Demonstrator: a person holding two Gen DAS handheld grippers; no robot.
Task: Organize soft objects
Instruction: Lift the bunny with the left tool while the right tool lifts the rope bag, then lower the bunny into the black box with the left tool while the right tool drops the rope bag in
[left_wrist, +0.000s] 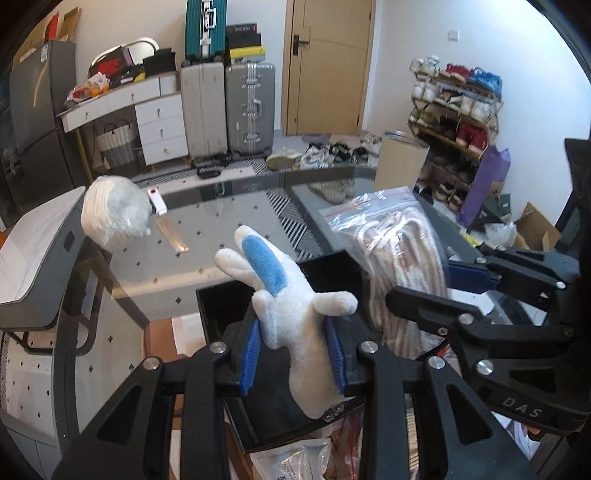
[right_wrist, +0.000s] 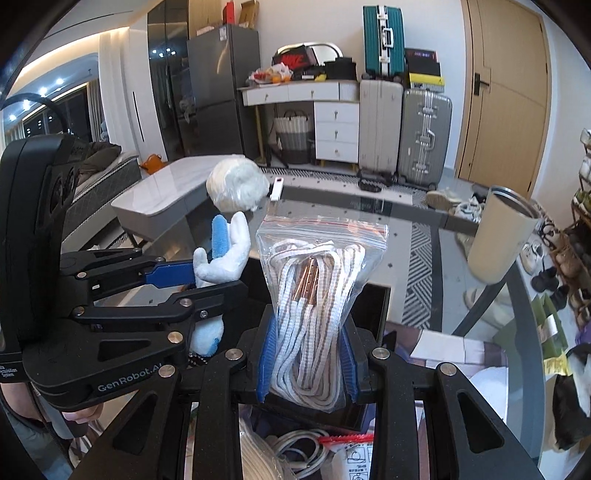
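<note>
Glass table (left_wrist: 229, 236) bearing white bundle (left_wrist: 114, 212).

Glass surface (left_wrist: 207, 236) with beige cup (right_wrist: 498, 236) near its far edge. Beyond: suitcases (left_wrist: 229, 110), white drawers (left_wrist: 162, 125), wooden door (left_wrist: 328, 66), shoe rack (left_wrist: 454, 107), grey fridge (right_wrist: 218, 92).

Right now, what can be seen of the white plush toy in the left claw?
The plush toy is white and fuzzy, with a bright blue patch on one long ear-like flap and stubby limbs sticking out sideways. It stands roughly upright, pinched at its body between the blue pads of the left claw, above a black box on the glass table. A small metal bead chain hangs at its lower end. In the right wrist view its lower part looks pale blue.
</note>
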